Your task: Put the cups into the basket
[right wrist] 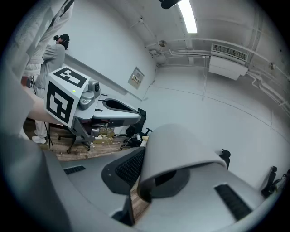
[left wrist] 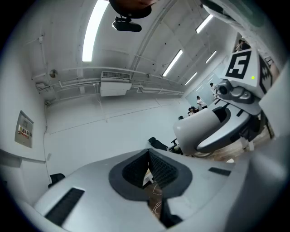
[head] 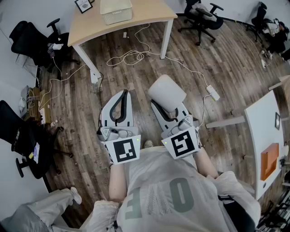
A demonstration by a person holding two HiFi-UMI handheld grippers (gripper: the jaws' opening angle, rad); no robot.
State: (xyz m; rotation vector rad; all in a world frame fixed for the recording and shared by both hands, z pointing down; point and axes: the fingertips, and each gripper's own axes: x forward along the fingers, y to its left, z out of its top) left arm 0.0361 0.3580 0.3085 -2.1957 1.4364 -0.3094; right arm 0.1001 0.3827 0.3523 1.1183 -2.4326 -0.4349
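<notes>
While both grippers are held close to the person's torso, above the wood-plank floor, the head view shows the following.

- Left gripper: jaws clenched together at the tips with nothing between them. Its own view shows the ribbed pads meeting, with only a sliver of floor and cable visible below the contact line.
- Right gripper: jaws clamped on a white cup. In the right gripper view the cup's pale wall fills the gap between the jaws. The near pad presses on its side and the far pad is hidden behind it. Which end of the cup is the mouth cannot be told.
- The two grippers are side by side, near each other but apart. Both point away from the person.
- Basket: cream coloured, standing on the light wooden table at the top of the head view. It is well apart from the held cup.
- A small dark picture frame stands just left of the basket on the same table.
- White cables loop across the floor between the table and the grippers and run to a power strip on the right.
- Black office chairs stand beyond the table, with more at the left edge.
</notes>
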